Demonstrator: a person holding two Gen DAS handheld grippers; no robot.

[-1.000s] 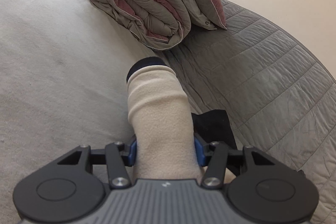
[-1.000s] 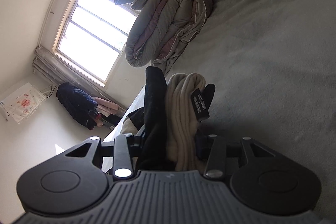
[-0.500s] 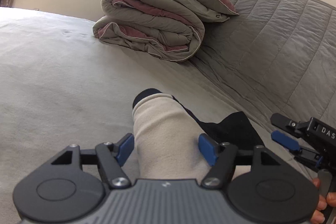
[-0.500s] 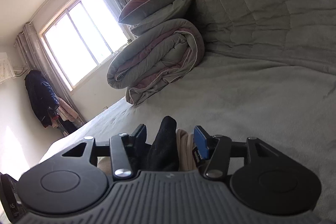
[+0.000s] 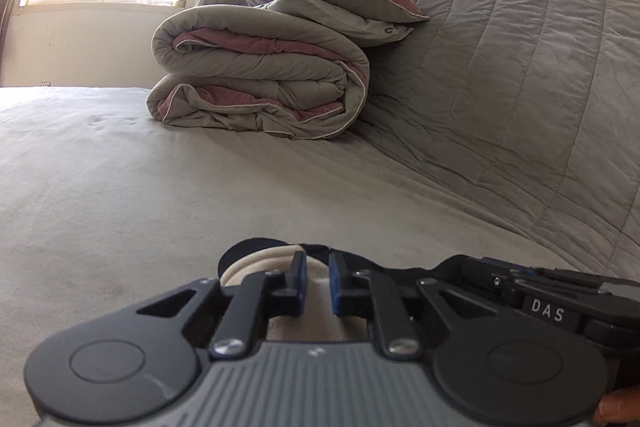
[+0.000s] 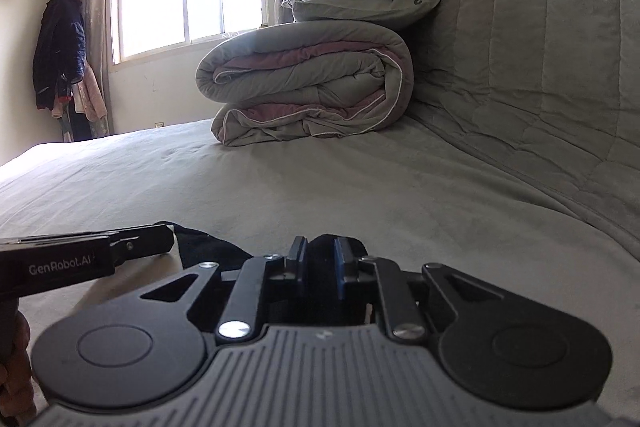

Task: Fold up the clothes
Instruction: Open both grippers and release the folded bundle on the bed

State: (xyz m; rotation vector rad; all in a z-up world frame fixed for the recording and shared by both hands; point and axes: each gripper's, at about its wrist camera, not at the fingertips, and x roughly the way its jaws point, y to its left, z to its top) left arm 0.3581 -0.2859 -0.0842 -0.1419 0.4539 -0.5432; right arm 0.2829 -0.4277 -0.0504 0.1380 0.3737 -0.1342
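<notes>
Left hand-held gripper [image 5: 318, 281] just closed, pinching the cream garment [image 5: 256, 263]; right hand-held gripper [image 6: 320, 267] just closed on its black part [image 6: 208, 251]. Keep both grips level, lift together.

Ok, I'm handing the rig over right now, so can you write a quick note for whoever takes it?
Left gripper: jaws just closed to a narrow gap. Cream fabric shows in it; whether it is pinched is unclear.
Right gripper: jaws just closed likewise, with black fabric in the gap; pinch unclear.
Garment: cream with black parts, bunched on the bed under both grippers.
Done: garment gathered into a bundle.
Left: probably finishing or tidying the fold.
</notes>
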